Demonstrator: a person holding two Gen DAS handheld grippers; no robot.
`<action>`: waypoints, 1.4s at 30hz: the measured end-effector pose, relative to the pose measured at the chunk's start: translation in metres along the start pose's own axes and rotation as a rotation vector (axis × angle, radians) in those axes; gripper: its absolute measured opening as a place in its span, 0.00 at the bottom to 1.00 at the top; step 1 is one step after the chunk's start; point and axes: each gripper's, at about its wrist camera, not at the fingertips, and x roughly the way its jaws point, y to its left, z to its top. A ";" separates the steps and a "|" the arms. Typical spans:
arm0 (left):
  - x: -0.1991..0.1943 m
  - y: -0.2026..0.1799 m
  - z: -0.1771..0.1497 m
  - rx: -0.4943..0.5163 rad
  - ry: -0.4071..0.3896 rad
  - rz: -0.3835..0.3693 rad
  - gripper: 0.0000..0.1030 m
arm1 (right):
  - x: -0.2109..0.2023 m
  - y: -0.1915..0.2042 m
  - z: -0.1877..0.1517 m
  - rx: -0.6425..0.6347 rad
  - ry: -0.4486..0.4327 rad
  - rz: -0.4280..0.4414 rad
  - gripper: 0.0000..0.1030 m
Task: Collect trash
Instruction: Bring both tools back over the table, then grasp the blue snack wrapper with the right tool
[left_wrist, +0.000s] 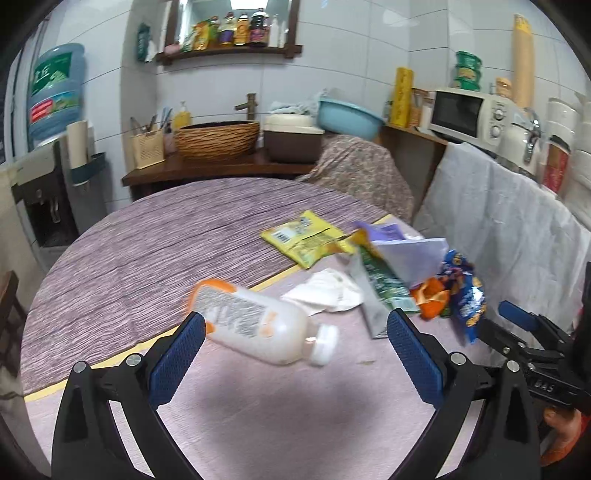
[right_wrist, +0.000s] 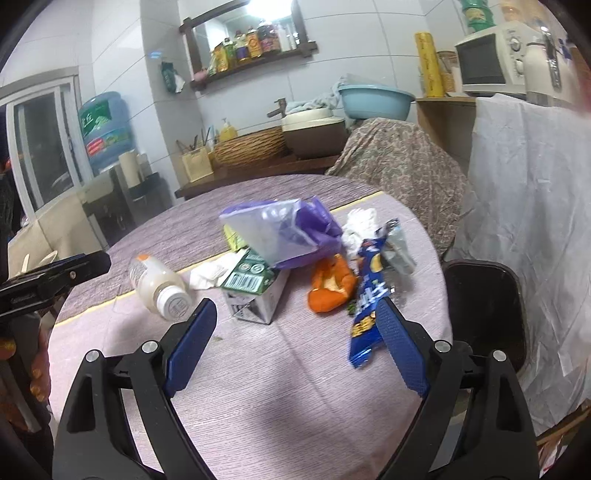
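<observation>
Trash lies on a round table with a purple cloth (left_wrist: 147, 236). A milky plastic bottle (left_wrist: 258, 325) with a white cap lies on its side just ahead of my open left gripper (left_wrist: 295, 332); it also shows in the right wrist view (right_wrist: 155, 280). Beyond it lie a crumpled white tissue (left_wrist: 325, 291), a yellow wrapper (left_wrist: 303, 236), a green-and-grey carton (right_wrist: 251, 288), a purple plastic bag (right_wrist: 284, 232), orange peel (right_wrist: 328, 284) and a blue snack wrapper (right_wrist: 369, 306). My right gripper (right_wrist: 295, 321) is open and empty above the table, its right finger beside the blue wrapper.
A black bin (right_wrist: 484, 314) stands at the table's right edge. A white-draped counter (right_wrist: 535, 221) with a microwave (left_wrist: 469, 114) is on the right. A wooden counter with a wicker basket (left_wrist: 218, 138) lies behind the table. A water dispenser (left_wrist: 55, 92) stands at the left.
</observation>
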 end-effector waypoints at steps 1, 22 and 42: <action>0.002 0.007 -0.002 -0.009 0.008 0.009 0.95 | 0.003 0.003 -0.001 -0.012 0.008 0.002 0.84; 0.026 0.056 -0.024 -0.064 0.095 0.038 0.95 | 0.046 -0.020 0.005 0.049 0.057 -0.145 0.84; 0.031 0.055 -0.022 -0.085 0.110 0.006 0.95 | 0.077 -0.064 0.011 0.077 0.118 -0.145 0.14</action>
